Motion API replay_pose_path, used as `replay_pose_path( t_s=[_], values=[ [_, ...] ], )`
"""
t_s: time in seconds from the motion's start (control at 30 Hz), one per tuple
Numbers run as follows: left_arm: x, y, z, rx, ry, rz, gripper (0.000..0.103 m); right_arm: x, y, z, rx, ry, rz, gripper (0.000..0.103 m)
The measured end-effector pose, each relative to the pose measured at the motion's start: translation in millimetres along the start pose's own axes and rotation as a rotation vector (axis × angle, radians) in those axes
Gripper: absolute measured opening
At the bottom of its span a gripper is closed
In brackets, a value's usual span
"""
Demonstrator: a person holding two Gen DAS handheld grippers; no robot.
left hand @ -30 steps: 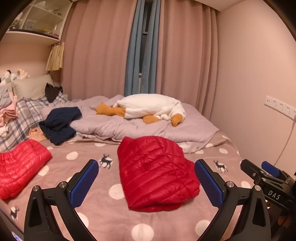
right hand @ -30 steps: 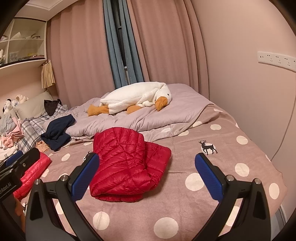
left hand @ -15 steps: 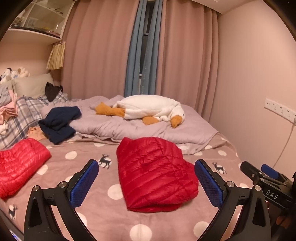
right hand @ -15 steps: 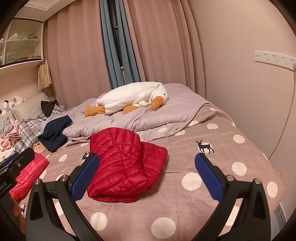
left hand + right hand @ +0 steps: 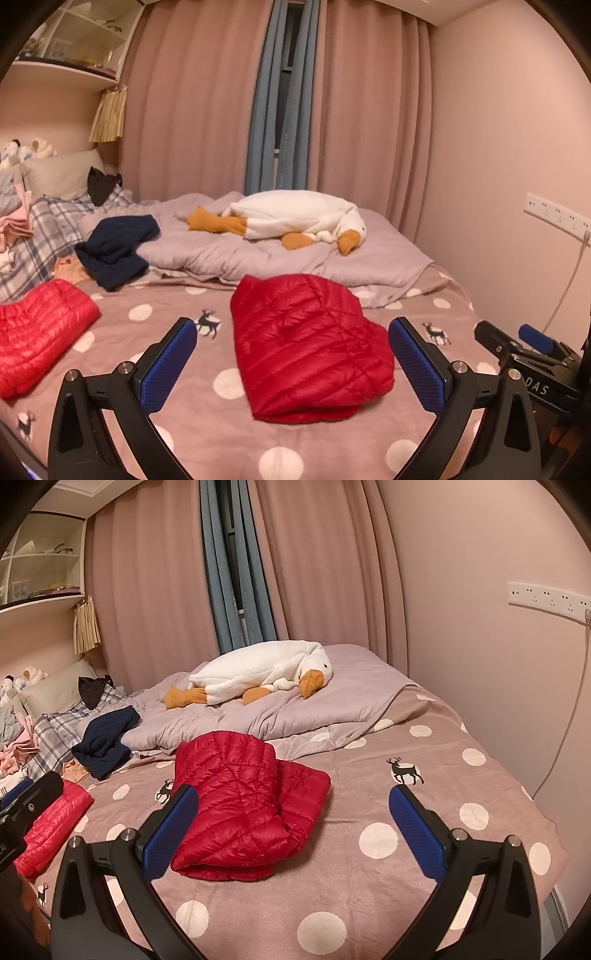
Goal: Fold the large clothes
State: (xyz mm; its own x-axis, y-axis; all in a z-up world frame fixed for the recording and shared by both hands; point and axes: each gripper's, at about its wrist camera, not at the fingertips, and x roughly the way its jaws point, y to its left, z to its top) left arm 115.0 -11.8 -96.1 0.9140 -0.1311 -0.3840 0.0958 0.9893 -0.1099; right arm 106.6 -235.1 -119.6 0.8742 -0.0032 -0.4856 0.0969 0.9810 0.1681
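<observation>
A red quilted down jacket (image 5: pixel 306 343) lies folded in a compact pile on the polka-dot bedspread (image 5: pixel 221 435); it also shows in the right wrist view (image 5: pixel 243 805). My left gripper (image 5: pixel 291 362) is open and empty, held above the bed in front of the jacket, apart from it. My right gripper (image 5: pixel 291 830) is open and empty, above the bed to the jacket's right. A second red down jacket (image 5: pixel 33 336) lies at the left of the bed and shows in the right wrist view (image 5: pixel 55 819) too.
A navy garment (image 5: pixel 114 251) and a goose plush (image 5: pixel 295 221) lie on a lilac duvet (image 5: pixel 236 254) further back. Pillows and clothes (image 5: pixel 37 221) pile at the far left. A wall (image 5: pixel 517 184) with sockets runs along the right.
Both grippers have drawn back and risen slightly from the folded jacket; the view has shifted a little. The jacket has not moved, and both grippers stay open.
</observation>
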Motion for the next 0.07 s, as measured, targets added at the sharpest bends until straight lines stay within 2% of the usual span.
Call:
replay_pose_path(
  t_s=[0.07],
  values=[
    [-0.2,-0.1,0.0,-0.002,-0.001,-0.001,0.102,0.5,0.2,-0.1,-0.001,0.000,0.002,0.103]
  ],
)
